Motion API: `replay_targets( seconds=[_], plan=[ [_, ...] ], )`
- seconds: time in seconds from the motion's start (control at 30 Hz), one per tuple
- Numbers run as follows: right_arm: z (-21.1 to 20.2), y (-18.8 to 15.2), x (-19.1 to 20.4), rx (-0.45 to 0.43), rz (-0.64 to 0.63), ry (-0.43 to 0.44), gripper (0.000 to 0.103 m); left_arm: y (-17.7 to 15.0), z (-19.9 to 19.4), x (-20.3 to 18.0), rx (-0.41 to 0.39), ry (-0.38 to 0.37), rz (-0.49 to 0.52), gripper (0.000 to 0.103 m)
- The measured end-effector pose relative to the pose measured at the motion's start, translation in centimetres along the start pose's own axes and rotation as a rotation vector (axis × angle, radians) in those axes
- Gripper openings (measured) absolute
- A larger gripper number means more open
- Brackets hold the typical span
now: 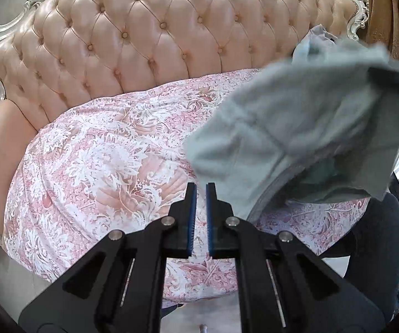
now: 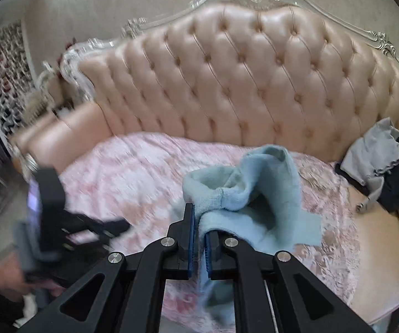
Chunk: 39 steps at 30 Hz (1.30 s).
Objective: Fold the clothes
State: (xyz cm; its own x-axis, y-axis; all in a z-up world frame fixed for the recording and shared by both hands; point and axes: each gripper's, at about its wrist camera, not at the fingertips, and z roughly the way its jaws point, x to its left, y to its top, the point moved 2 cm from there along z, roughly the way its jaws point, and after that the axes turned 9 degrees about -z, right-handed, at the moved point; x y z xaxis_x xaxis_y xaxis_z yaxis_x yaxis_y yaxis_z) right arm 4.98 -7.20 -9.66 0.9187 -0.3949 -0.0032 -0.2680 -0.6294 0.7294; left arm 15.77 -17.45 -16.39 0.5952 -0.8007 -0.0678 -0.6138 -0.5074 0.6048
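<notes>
My right gripper (image 2: 199,222) pinches the blue towel (image 2: 254,183) above the sofa (image 2: 241,83); only its cam shows grey clothes (image 2: 371,155) by the backrest. Left gripper (image 1: 201,194) nearly closed, empty.

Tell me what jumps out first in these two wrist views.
The tufted pink headboard fills the background of both views, behind a pink floral bedspread. In the right wrist view, a light blue towel bunches up above the right gripper, pinched between its fingers; in the left wrist view it hangs blurred at upper right. The left gripper is shut on nothing, and a pile of grey and dark clothes lies at the far right of the bed.
</notes>
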Motion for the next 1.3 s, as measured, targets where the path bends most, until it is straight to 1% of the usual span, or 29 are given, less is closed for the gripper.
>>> replay_targets(
  seconds=[0.23,0.3,0.33,0.4,0.43,0.47,0.5,0.53,0.57,0.63,0.67,0.7,0.73,0.77,0.83,0.97,1.07,1.13,1.2,1.23,1.3],
  plan=[
    [5.5,-4.0,0.5,0.145,-0.041,-0.049,0.009,0.1,0.2,0.1,-0.003,0.015,0.001,0.008],
    [6.8,-5.1,0.3,0.175,-0.044,-0.04,0.01,0.2,0.2,0.1,-0.001,0.021,0.002,0.008],
    [7.3,-5.6,0.3,0.187,-0.048,-0.034,0.014,0.2,0.2,0.0,0.0,0.023,0.002,0.008],
    [8.0,-6.2,0.7,0.209,-0.081,-0.042,0.026,0.2,0.3,0.0,0.003,0.028,0.002,0.008],
    [8.5,-6.6,0.9,0.22,-0.106,-0.052,0.036,0.2,0.3,0.0,0.004,0.03,0.002,0.008],
    [9.0,-7.0,1.1,0.231,-0.131,-0.062,0.042,0.3,0.3,0.0,0.004,0.032,0.005,0.008],
    [9.5,-7.4,1.4,0.242,-0.157,-0.074,0.051,0.3,0.3,-0.1,0.004,0.034,0.007,0.008],
    [10.1,-7.8,1.7,0.252,-0.185,-0.09,0.057,0.3,0.3,-0.1,0.005,0.037,0.01,0.008],
    [10.6,-8.3,1.9,0.265,-0.213,-0.106,0.06,0.3,0.3,-0.2,0.005,0.039,0.011,0.008],
    [12.1,-9.2,2.3,0.295,-0.275,-0.136,0.06,0.4,0.2,-0.4,0.005,0.042,0.016,0.008],
    [12.7,-9.5,2.3,0.299,-0.298,-0.144,0.06,0.4,0.2,-0.4,0.005,0.044,0.017,0.008],
    [13.2,-9.8,2.3,0.3,-0.309,-0.143,0.058,0.5,0.2,-0.4,0.006,0.046,0.018,0.008],
    [13.3,-9.9,2.1,0.291,-0.289,-0.12,0.03,0.6,0.2,-0.5,0.006,0.048,0.019,0.008],
    [12.9,-9.6,1.7,0.275,-0.249,-0.086,0.008,0.7,0.1,-0.2,0.002,0.054,0.013,0.008],
    [12.0,-8.9,0.8,0.235,-0.177,-0.032,0.008,1.1,0.0,0.6,-0.005,0.063,-0.005,0.008],
    [7.3,-6.2,-1.7,0.113,-0.093,-0.046,0.008,1.7,0.2,2.5,-0.012,0.064,-0.058,0.008],
    [4.2,-4.2,-3.0,0.041,-0.039,-0.019,0.008,1.6,0.1,2.9,-0.033,-0.041,-0.094,0.009],
    [3.3,-3.2,-3.1,0.028,-0.022,0.011,0.008,0.9,0.1,2.3,-0.055,-0.124,-0.081,0.022],
    [2.8,-2.5,-3.1,0.018,0.002,0.048,0.008,-0.2,0.3,1.3,-0.083,-0.195,-0.067,0.073],
    [2.7,-2.2,-2.9,0.015,0.005,0.059,0.008,-1.0,0.4,0.6,-0.095,-0.225,-0.062,0.079],
    [2.4,-1.6,-2.6,0.011,0.011,0.083,0.008,-2.4,0.8,-1.0,-0.114,-0.272,-0.038,0.08]
  ],
)
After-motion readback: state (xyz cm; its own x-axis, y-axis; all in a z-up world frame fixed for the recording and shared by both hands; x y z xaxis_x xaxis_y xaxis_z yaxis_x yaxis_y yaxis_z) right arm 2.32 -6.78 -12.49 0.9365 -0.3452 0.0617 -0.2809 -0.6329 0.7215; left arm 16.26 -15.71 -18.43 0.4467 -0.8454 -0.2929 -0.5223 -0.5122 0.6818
